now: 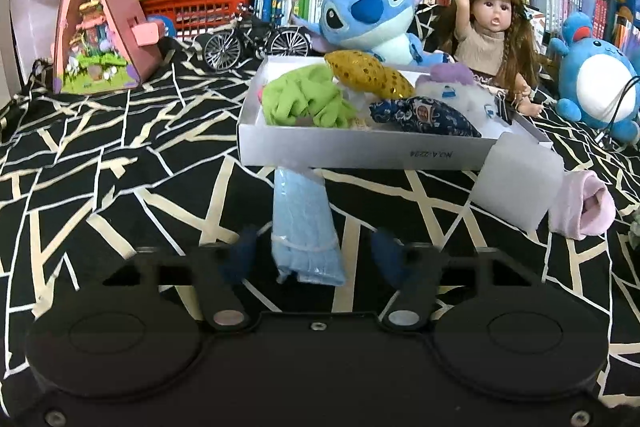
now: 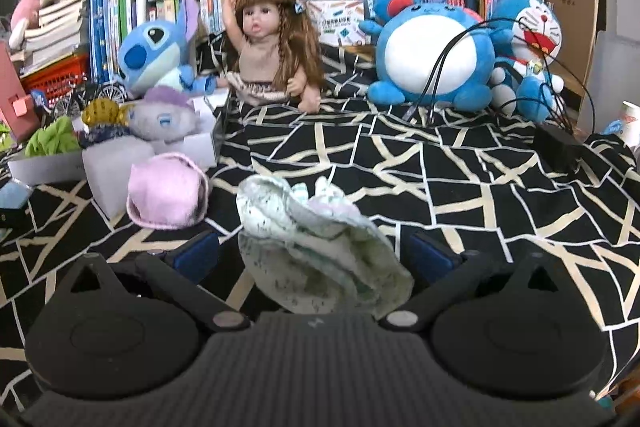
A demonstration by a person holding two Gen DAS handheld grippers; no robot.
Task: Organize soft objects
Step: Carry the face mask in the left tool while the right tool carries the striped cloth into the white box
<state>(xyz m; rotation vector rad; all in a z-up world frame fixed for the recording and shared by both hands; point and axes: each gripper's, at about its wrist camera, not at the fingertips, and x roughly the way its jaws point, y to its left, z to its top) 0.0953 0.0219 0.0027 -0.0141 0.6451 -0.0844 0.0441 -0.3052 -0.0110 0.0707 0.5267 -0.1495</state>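
Observation:
My left gripper (image 1: 314, 253) hangs low over the black-and-white patterned cloth, open, with a rolled light blue cloth (image 1: 306, 223) lying between its fingers; a gap shows on each side. Just behind it stands a white box (image 1: 360, 151) holding a green cloth (image 1: 306, 101), a gold sequin pouch (image 1: 370, 75), a navy patterned pouch (image 1: 424, 115) and a small white-and-purple plush (image 1: 456, 87). My right gripper (image 2: 314, 255) is wide open around a crumpled white speckled cloth (image 2: 316, 247), pads clear of it. A pink sock (image 2: 168, 191) lies left of it, next to a white block (image 2: 112, 167).
A blue alien plush (image 1: 368, 11), a long-haired doll (image 2: 268, 47), a round blue plush (image 2: 432, 55) and a blue cat plush (image 2: 532, 43) sit along the back. A pink toy house (image 1: 96, 23) and miniature bicycle (image 1: 256, 39) stand left. Black cables (image 2: 460, 59) run to a black box (image 2: 558, 147). Bookshelves behind.

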